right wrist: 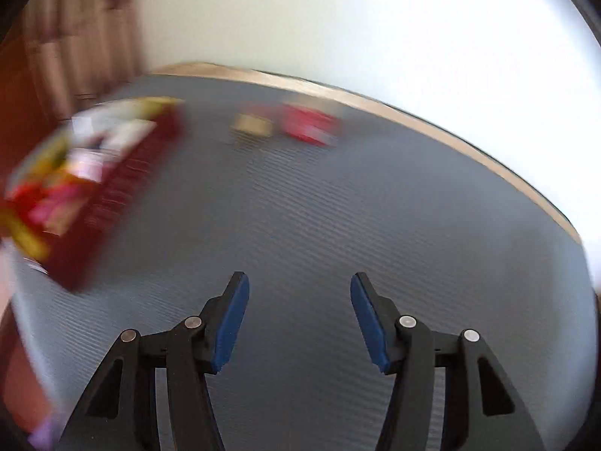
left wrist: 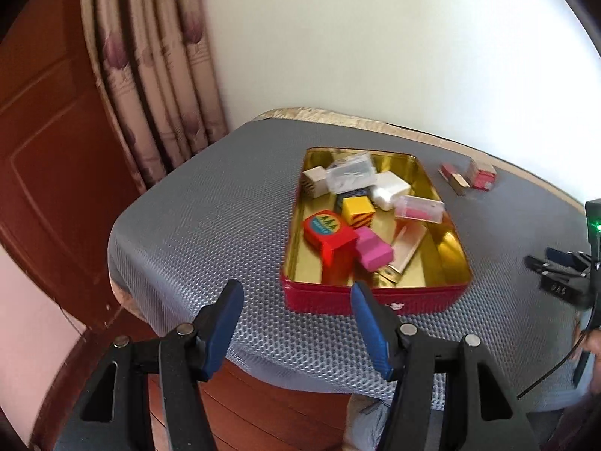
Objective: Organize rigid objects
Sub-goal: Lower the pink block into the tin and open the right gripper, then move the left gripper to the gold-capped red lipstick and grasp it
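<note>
Right gripper (right wrist: pixel 299 314) part-open, empty; I risk nudging the red box (right wrist: pixel 308 124), upper centre, off the table (right wrist: pixel 375 225).

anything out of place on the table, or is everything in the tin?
Not everything. Two small items, a red box and a flat red and tan piece, lie on the grey mat beyond the far corner of the red tin. Inside the tin the items are jumbled and overlapping, not lined up. No visible damage or spills.
</note>
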The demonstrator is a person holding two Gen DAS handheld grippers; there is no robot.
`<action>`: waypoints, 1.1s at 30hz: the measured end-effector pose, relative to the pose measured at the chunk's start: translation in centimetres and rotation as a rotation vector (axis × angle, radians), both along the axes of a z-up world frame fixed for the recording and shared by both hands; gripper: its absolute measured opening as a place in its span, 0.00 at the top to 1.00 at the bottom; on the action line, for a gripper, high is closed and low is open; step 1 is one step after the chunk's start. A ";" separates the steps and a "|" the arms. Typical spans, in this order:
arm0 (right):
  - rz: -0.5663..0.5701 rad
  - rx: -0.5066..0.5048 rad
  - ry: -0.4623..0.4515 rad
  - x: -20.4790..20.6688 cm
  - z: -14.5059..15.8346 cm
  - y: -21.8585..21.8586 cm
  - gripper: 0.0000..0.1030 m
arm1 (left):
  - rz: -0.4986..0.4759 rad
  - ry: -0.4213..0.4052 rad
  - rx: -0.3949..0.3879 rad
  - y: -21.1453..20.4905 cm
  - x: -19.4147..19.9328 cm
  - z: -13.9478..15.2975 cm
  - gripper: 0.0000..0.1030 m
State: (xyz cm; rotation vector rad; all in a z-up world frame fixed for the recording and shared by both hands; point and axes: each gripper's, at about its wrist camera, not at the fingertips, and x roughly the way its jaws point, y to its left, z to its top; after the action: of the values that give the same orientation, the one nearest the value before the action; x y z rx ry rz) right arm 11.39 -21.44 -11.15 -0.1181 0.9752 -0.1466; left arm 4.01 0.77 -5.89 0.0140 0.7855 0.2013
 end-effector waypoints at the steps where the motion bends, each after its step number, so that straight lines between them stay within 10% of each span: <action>1: -0.041 0.007 0.006 -0.3 -0.2 -1.7 0.47 | -0.010 -0.003 0.010 -0.4 -0.1 0.0 0.41; 5: -0.199 0.031 -0.019 -2.0 -0.6 -8.2 0.24 | -0.053 -0.020 0.082 -2.8 -0.6 0.7 0.41; 11: -0.238 0.087 -0.028 -2.5 -0.6 -10.1 0.16 | -0.123 0.003 0.062 -5.9 0.0 1.5 0.41; 33: -0.207 0.290 -0.102 -5.4 0.9 -12.8 0.04 | -0.291 0.107 0.069 -18.1 14.3 0.4 0.40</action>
State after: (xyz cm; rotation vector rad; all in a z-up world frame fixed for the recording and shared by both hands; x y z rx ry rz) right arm 6.02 -34.21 -10.30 0.2557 0.8956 -0.1974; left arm 18.31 -17.31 -5.45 0.2048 0.8726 -0.0494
